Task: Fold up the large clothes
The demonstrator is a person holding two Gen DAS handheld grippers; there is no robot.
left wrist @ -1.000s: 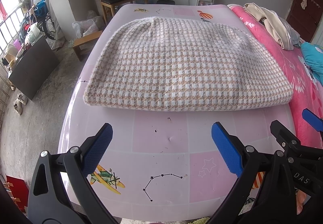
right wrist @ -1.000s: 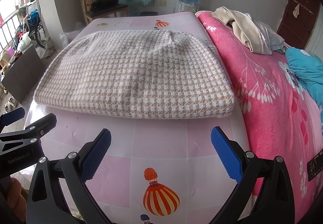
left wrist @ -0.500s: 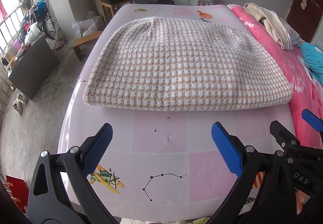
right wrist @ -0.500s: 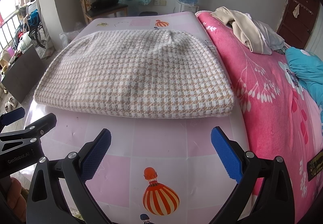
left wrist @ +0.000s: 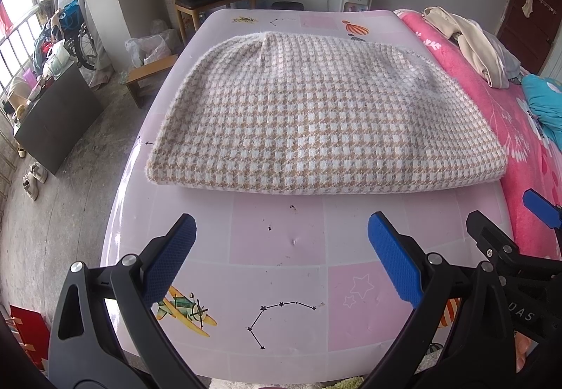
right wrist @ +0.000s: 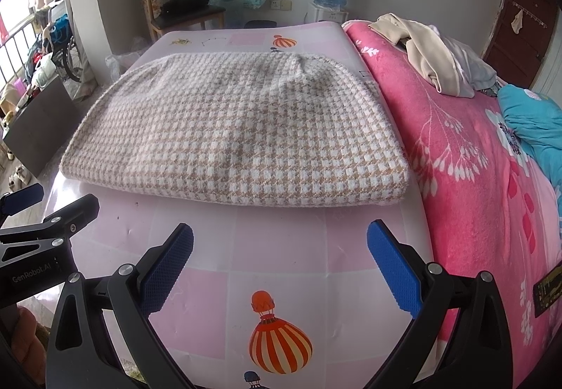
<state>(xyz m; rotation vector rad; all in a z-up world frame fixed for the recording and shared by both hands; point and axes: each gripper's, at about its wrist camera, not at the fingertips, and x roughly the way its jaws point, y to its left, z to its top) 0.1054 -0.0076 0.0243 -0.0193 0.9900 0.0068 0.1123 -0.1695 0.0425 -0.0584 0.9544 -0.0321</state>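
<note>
Left gripper [left wrist: 281,259]: held with its blue pads wide apart and nothing between them, above the bare mat, short of the garment's near edge.
Right gripper [right wrist: 279,261]: likewise spread wide and empty, beside the left one and just as far back from the cloth.
Garment [left wrist: 316,115]: a thick checked knit, laid folded in a broad slab on the pink patterned mat [left wrist: 281,283], its rounded near fold facing both grippers; how many layers are stacked cannot be told.
Progress: the piece is judged to be partly or nearly folded, with a further fold possibly still to be made.
Risk, layers: if only the top layer of the near fold is pinched, the stack could be peeled open and the earlier folds undone.
Risk, weight: the knit looks heavy and soft, so sagging or slipping from the pads may be expected if too little cloth is taken.
Risk, uneven lift: a skewed fold could result if one corner is raised ahead of the other.
Risk, right side: the garment's right edge lies close to the pink blanket [right wrist: 456,150], which could be caught along with it.
</note>
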